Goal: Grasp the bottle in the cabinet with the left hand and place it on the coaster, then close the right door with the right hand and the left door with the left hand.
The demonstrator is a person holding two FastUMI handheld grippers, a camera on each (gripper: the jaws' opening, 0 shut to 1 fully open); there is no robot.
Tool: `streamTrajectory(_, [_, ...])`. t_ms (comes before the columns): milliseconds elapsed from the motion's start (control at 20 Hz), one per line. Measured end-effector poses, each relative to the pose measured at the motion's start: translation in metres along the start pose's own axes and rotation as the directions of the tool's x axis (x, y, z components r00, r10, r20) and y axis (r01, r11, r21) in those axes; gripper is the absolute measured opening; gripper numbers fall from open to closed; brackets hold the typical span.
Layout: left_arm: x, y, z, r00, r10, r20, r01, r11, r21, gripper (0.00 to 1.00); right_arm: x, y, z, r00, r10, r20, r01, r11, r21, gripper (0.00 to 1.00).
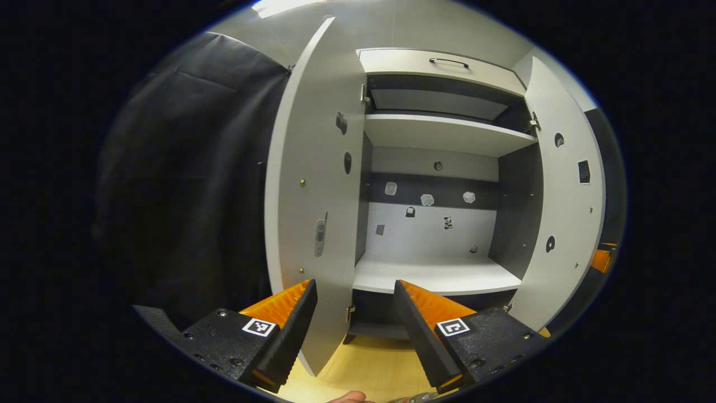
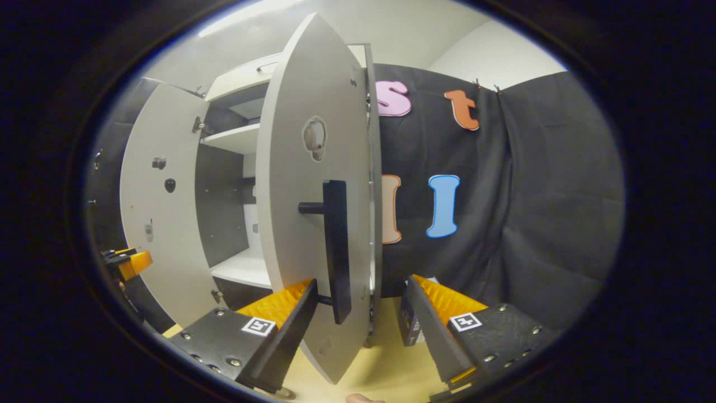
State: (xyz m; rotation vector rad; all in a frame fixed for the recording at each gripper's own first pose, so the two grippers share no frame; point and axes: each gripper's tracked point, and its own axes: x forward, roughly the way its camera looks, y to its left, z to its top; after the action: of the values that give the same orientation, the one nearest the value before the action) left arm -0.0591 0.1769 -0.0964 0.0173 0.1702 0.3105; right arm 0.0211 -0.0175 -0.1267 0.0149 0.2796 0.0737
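a: where do the doors stand?
b: both are wide open. in the left gripper view the cabinet [image 1: 436, 184] faces the camera, its left door [image 1: 313, 184] swung out toward the lens and its right door [image 1: 565, 190] swung out on the far side. the lower shelf [image 1: 436, 274] and the upper shelf [image 1: 442, 131] are lit and bare of any bottle.

a: and the bottle, the coaster?
b: neither can be made out. something small and blurred sits at the very bottom rim of that view, too cut off to name.

a: the left gripper?
b: the left gripper [image 1: 355, 288] is spread wide with nothing between its fingers. the lower edge of the left door falls in the gap, touching neither finger as far as one can tell.

a: the right one?
b: the right gripper [image 2: 362, 285] is likewise spread wide and holds nothing. in the right gripper view the right door [image 2: 313, 212] stands edge-on just ahead, its dark handle [image 2: 335, 246] hanging down near the inner finger; contact cannot be told. the pale wooden surface [image 2: 386, 364] lies below, and the left gripper [image 2: 126, 263] shows far off beside the left door [image 2: 159, 207].
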Motion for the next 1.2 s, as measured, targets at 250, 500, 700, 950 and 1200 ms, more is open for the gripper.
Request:
streamTrajectory(250, [-0.005,0.018,-0.004,0.999,0.04,-0.012,-0.04,0.999,-0.024,0.89,0.002,0.029,-0.003,0.998,0.063,-0.004,-0.063,0.998,-0.001,0.97])
streamTrajectory(500, [-0.007,0.033,-0.008,0.998,0.058,-0.024,-0.059,0.998,-0.036,0.89,0.008,0.057,-0.008,0.992,0.126,-0.018,-0.126,0.992,-0.012,0.98])
streamTrajectory(700, [-0.009,0.047,-0.013,0.996,0.079,-0.035,-0.08,0.996,-0.039,0.89,0.008,0.086,-0.009,0.981,0.193,-0.019,-0.193,0.981,-0.016,0.93])
streamTrajectory(950, [-0.011,0.07,-0.02,0.992,0.112,-0.056,-0.115,0.992,-0.053,0.89,0.005,0.101,-0.015,0.977,0.211,-0.028,-0.212,0.977,-0.019,0.98])
streamTrajectory(1200, [-0.008,0.089,-0.023,0.988,0.14,-0.07,-0.144,0.988,-0.062,0.9,0.006,0.103,-0.014,0.979,0.2,-0.024,-0.201,0.98,-0.015,0.98])
